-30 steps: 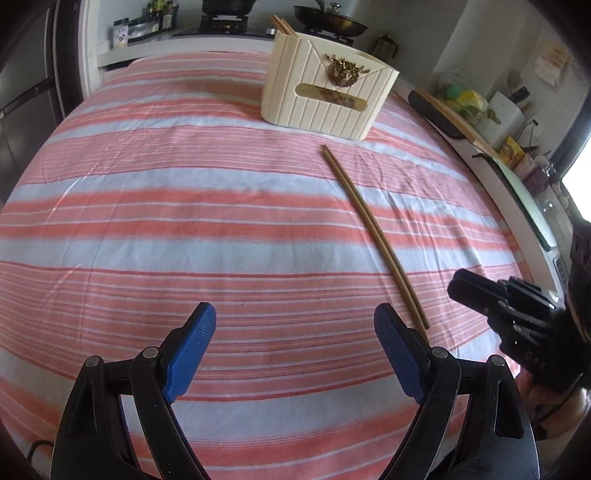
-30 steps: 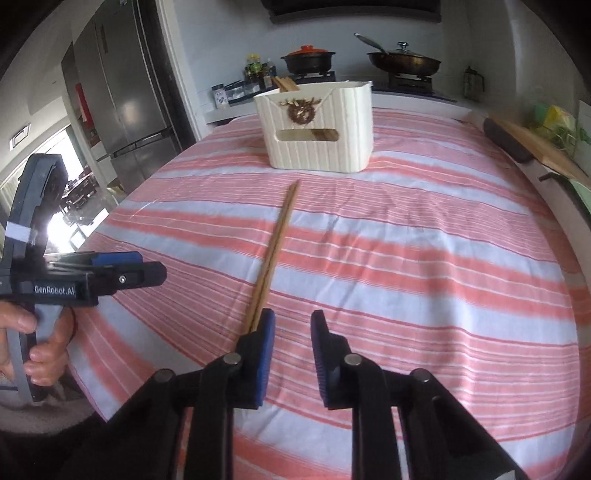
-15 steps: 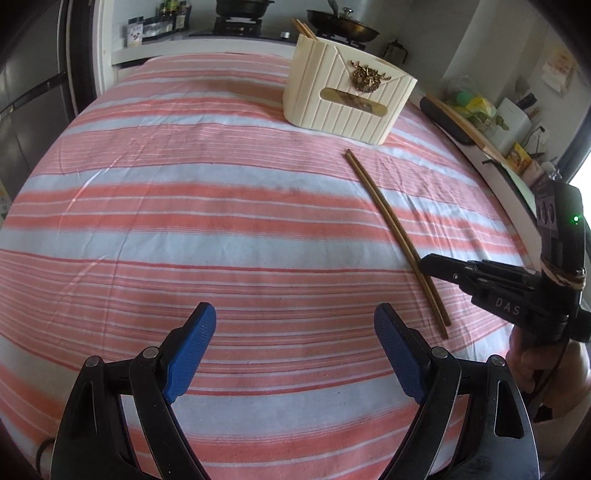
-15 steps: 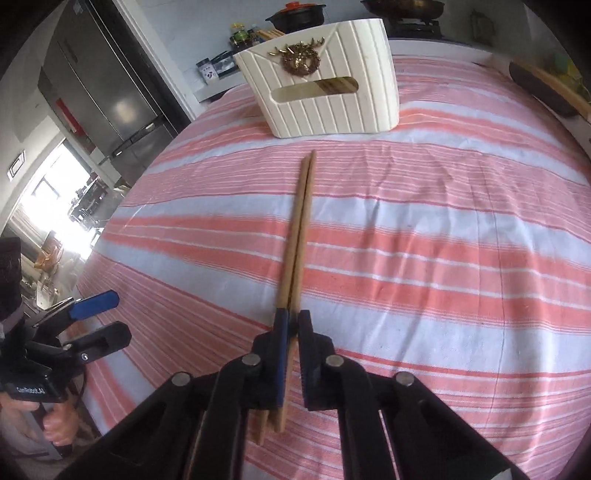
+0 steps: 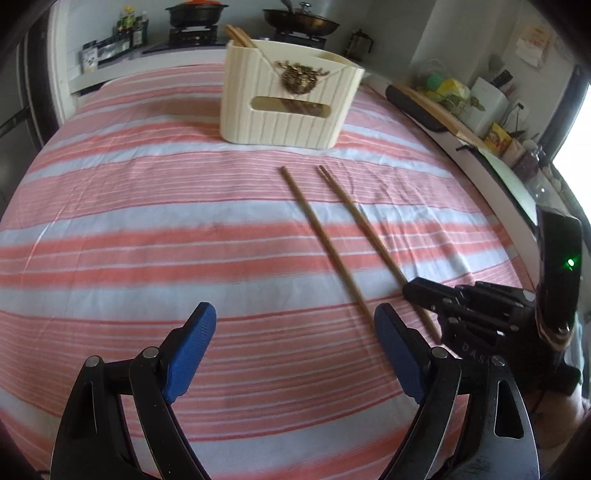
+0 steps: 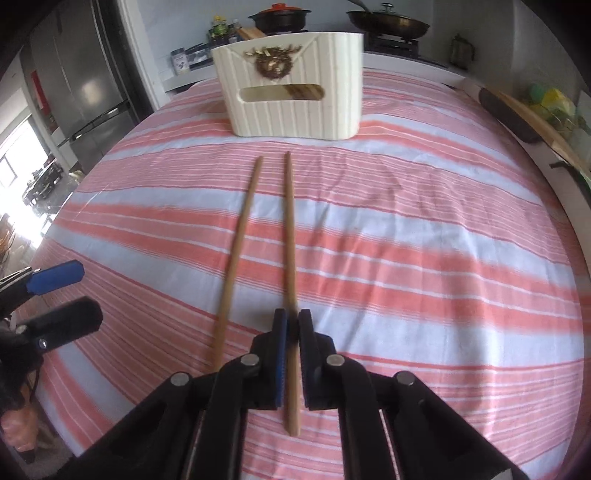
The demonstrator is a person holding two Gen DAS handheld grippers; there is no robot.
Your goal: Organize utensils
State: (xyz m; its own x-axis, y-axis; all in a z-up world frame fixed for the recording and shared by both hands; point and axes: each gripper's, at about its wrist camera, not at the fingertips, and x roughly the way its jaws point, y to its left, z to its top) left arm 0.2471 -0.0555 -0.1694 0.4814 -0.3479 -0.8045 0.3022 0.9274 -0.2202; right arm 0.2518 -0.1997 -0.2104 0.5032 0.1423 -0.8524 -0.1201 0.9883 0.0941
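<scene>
Two wooden chopsticks lie apart on the striped cloth. My right gripper (image 6: 291, 328) is shut on the right chopstick (image 6: 290, 229) near its thick end; that chopstick (image 5: 364, 230) also shows in the left wrist view. The other chopstick (image 6: 238, 240) lies loose on the cloth just left of it, and shows in the left wrist view (image 5: 321, 240). My left gripper (image 5: 295, 350) is open and empty, low over the cloth near that chopstick's near end. A cream ribbed utensil holder (image 5: 288, 99) with chopsticks in it stands beyond; it shows in the right wrist view too (image 6: 295, 85).
The red and white striped cloth (image 5: 147, 229) covers the table. A stove with pots (image 5: 195, 14) stands behind the holder. A counter with a cutting board (image 5: 436, 107) and jars runs along the right. A fridge (image 6: 85, 85) stands at the left.
My right gripper has closed on one chopstick and shifted it right, so the pair has split apart. My left gripper has stayed open and turned toward the chopsticks.
</scene>
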